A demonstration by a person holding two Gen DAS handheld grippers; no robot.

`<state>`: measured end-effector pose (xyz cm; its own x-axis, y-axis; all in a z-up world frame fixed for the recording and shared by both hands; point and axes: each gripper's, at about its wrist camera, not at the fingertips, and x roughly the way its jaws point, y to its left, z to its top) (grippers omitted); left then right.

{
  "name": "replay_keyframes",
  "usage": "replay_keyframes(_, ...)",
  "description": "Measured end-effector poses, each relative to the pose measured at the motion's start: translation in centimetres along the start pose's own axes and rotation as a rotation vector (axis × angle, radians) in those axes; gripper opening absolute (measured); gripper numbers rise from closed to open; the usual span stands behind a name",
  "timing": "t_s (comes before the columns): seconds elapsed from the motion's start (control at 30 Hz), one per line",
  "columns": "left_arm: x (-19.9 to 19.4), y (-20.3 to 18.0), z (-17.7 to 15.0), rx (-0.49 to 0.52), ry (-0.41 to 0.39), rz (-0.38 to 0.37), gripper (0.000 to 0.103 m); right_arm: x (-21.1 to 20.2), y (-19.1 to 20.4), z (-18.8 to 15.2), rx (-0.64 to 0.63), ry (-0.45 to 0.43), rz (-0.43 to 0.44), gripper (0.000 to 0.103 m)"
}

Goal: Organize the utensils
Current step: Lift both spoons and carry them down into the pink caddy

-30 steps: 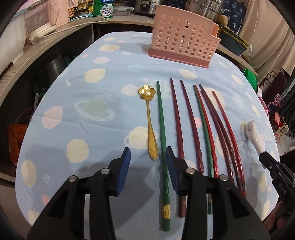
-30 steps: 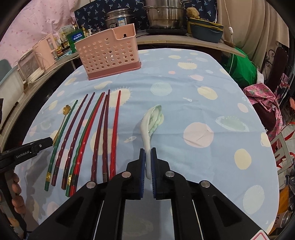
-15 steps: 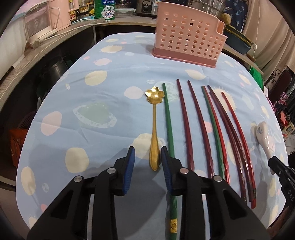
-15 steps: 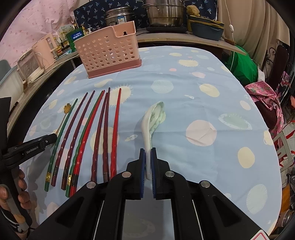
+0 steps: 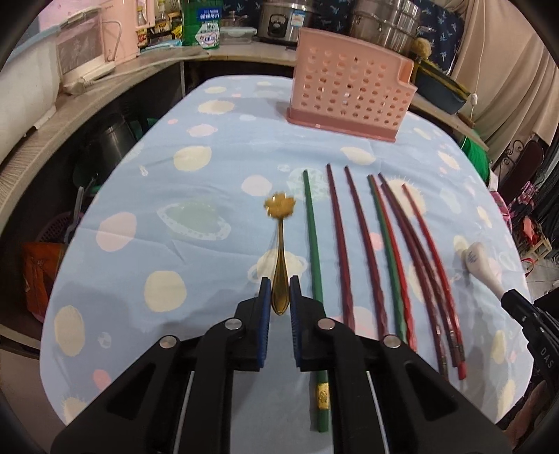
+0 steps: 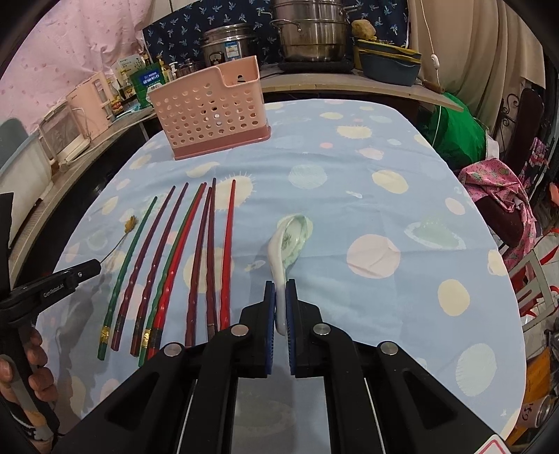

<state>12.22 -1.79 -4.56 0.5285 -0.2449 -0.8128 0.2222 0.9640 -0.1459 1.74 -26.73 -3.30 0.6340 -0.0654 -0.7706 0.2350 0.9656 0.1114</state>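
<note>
A gold flower-bowled spoon (image 5: 279,244) lies left of a row of several green and red chopsticks (image 5: 349,244) on the blue spotted tablecloth. My left gripper (image 5: 279,290) is closing its jaws, and the blue pads press on the spoon's handle end. In the right wrist view my right gripper (image 6: 279,290) is shut on the handle of a white ceramic soup spoon (image 6: 290,237), whose bowl rests on the cloth to the right of the chopsticks (image 6: 195,251). A pink perforated utensil basket (image 5: 349,94) stands upright at the far side of the table.
Counters with pots (image 6: 311,31), bottles and appliances ring the table's far and left sides. A chair with pink cloth (image 6: 496,188) stands at the right. The tablecloth (image 6: 384,174) to the right of the ceramic spoon is bare. A hand (image 6: 31,370) holds the left gripper's handle.
My left gripper slid left from straddling the green chopstick to the gold spoon's handle and closed on it. The right gripper stays still, shut on the ceramic spoon.
</note>
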Motion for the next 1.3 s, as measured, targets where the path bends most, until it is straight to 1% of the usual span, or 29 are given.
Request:
replay_keyframes(0.07, -1.3, 0.1, 0.3, -0.004, -0.025, -0.003, 0.010, -0.9, 0.0, 0.4, 0.006, -0.022, 0.012, 0.004)
replay_keyframes(0.1, -2.0, 0.2, 0.6, -0.009, -0.041, -0.005, 0.010, -1.3, 0.0, 0.7, 0.010, -0.034, 0.018, 0.001)
replay_keyframes(0.23, -4.0, 0.4, 2.0, -0.017, -0.089, -0.013, 0.007, -2.7, 0.0, 2.2, 0.010, -0.081, 0.023, 0.001)
replay_keyframes(0.27, -4.4, 0.5, 2.4, -0.017, -0.097, -0.012, 0.001, -2.9, -0.1, 2.5, 0.011, -0.091, 0.018, 0.001)
replay_keyframes(0.33, -4.8, 0.5, 2.9, -0.020, -0.108, -0.008, 0.001, -2.9, -0.5, 2.8, 0.019, -0.095, 0.017, 0.000)
replay_keyframes(0.4, -5.2, 0.7, 3.1, -0.026, -0.117, -0.009, 0.001, -2.8, -0.9, 2.5, 0.021, -0.079, 0.015, 0.001)
replay_keyframes(0.43, -5.4, 0.8, 3.1, -0.029, -0.120, -0.012, 0.001, -2.7, -1.1, 2.2, 0.019, -0.065, 0.013, 0.003)
replay_keyframes(0.5, -5.7, 1.0, 3.0, -0.037, -0.120, -0.018, 0.001, -2.1, -1.5, 1.2, 0.018, -0.032, 0.004, 0.026)
replay_keyframes(0.57, -5.8, 0.9, 2.9, -0.039, -0.116, -0.024, 0.001, -1.3, -1.9, 0.2, 0.030, -0.002, 0.011, 0.037)
replay_keyframes(0.67, -6.3, 0.7, 2.7, -0.033, -0.119, -0.029, 0.001, 0.0, -2.2, -0.9, 0.056, 0.041, 0.024, 0.037)
replay_keyframes(0.77, -6.7, 0.6, 2.5, -0.029, -0.119, -0.039, 0.001, 1.2, -2.5, -1.5, 0.094, 0.078, 0.055, 0.036)
replay_keyframes(0.83, -6.8, 0.5, 2.4, -0.029, -0.117, -0.042, 0.001, 1.9, -2.6, -1.9, 0.106, 0.096, 0.060, 0.031)
replay_keyframes(0.87, -6.8, 0.5, 2.3, -0.029, -0.115, -0.044, 0.001, 2.1, -2.7, -2.1, 0.111, 0.104, 0.064, 0.026)
replay_keyframes(0.93, -6.8, 0.4, 2.1, -0.030, -0.112, -0.043, 0.001, 2.4, -2.7, -2.4, 0.119, 0.119, 0.073, 0.025)
replay_keyframes(1.23, -6.5, 0.5, 1.5, -0.027, -0.090, -0.045, 0.001, 1.0, -3.4, -2.1, 0.149, 0.094, 0.091, 0.024)
replay_keyframes(1.27, -6.6, 0.5, 1.4, -0.027, -0.090, -0.046, 0.001, 1.0, -3.5, -2.1, 0.149, 0.096, 0.090, 0.019)
replay_keyframes(1.3, -6.6, 0.5, 1.4, -0.028, -0.090, -0.047, 0.001, 1.2, -3.6, -2.1, 0.150, 0.102, 0.094, 0.017)
